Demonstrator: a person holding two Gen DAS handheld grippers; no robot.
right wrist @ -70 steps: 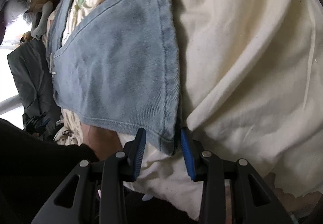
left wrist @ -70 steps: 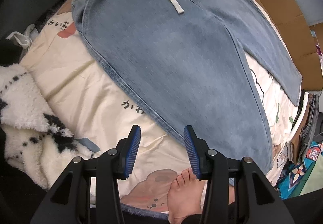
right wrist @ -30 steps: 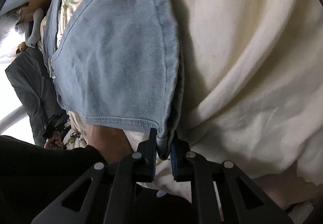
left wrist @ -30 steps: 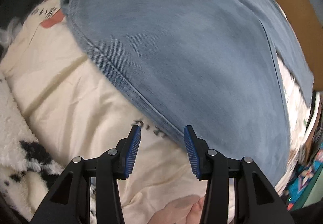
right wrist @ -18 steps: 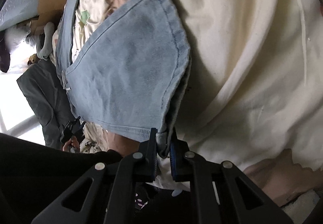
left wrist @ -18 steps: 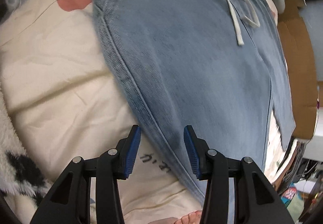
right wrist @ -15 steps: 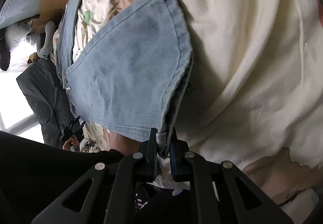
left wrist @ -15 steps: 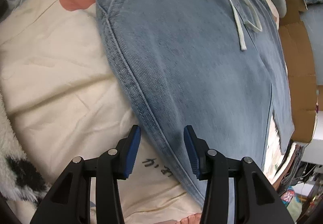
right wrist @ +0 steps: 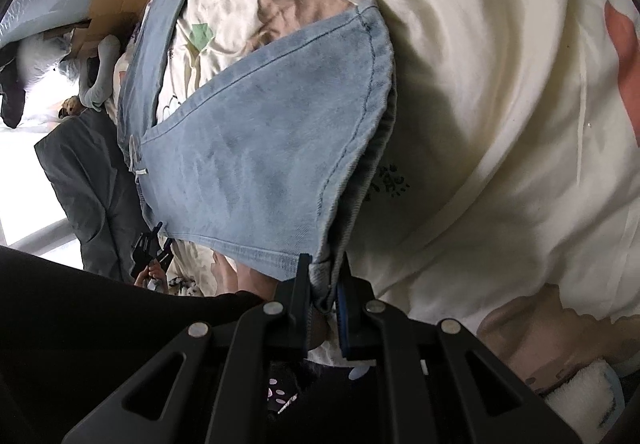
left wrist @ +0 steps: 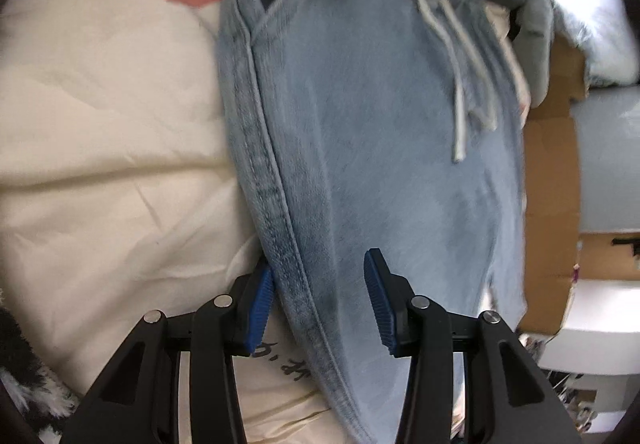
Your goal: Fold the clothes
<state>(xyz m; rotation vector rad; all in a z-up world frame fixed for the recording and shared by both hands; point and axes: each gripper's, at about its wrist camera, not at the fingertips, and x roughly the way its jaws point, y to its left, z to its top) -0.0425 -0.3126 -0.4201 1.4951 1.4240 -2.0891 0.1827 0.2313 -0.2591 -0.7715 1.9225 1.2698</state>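
Light blue denim trousers (left wrist: 392, 148) with an elastic waistband and a white drawstring (left wrist: 460, 96) lie on a cream printed bedsheet (left wrist: 100, 148). My left gripper (left wrist: 318, 302) is open, its blue pads straddling the stitched side seam (left wrist: 280, 244) of the trousers. In the right wrist view one trouser leg (right wrist: 260, 160) is lifted off the sheet, and my right gripper (right wrist: 322, 284) is shut on the corner of its hem. The other leg (right wrist: 160, 24) stretches away at the upper left.
Brown cardboard (left wrist: 552, 180) lines the far side of the bed. A dark grey garment (right wrist: 88, 180) lies by the waistband. A fluffy black-and-white blanket (left wrist: 16, 364) sits at the near left. The person's bare foot (right wrist: 248, 276) and dark sleeve (right wrist: 100, 324) are under the hem.
My right gripper shut on the hem corner and lifted the leg off the sheet. My left gripper moved toward the waistband and over the side seam, staying open.
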